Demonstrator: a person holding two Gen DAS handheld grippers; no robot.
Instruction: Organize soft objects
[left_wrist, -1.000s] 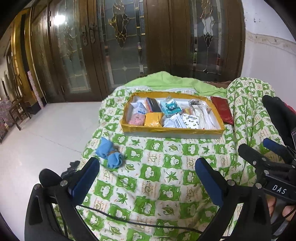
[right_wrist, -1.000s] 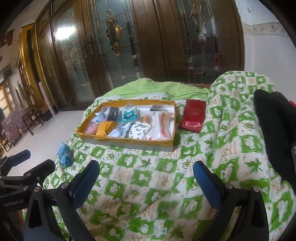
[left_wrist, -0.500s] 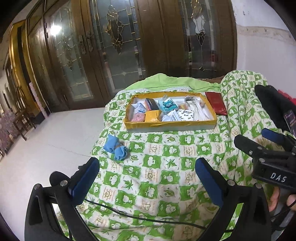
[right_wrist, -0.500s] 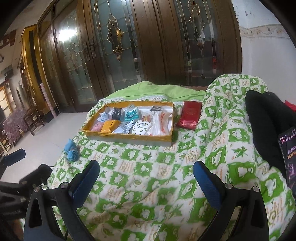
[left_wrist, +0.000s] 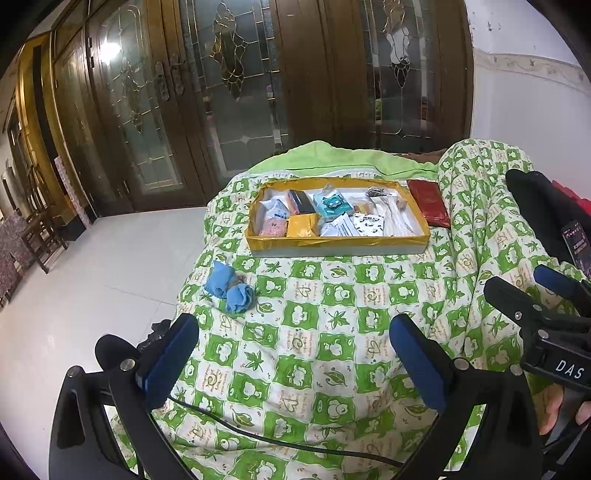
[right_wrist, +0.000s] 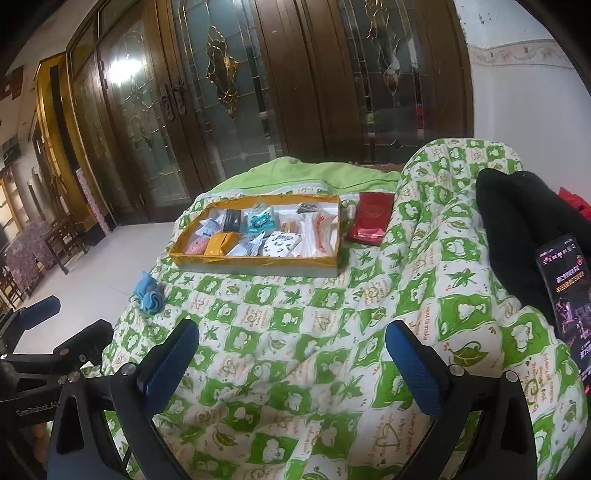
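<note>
Both grippers empty, jaws wide apart: left gripper (left_wrist: 293, 363), right gripper (right_wrist: 291, 363), hovering over the quilt (left_wrist: 332, 354) at its near end. Blue socks (left_wrist: 231, 290) lie bunched on the quilt ahead-left, near its left edge, apart from the tray. Further out, yellow tray (left_wrist: 338, 242) full of small packets. Red pouch (right_wrist: 371, 218) just beside the tray's right side.

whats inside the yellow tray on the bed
The yellow tray holds small packets lying flat and overlapping: a pink one, a yellow one, a teal one and a clear bag. Whatever lies beneath them is covered.
</note>
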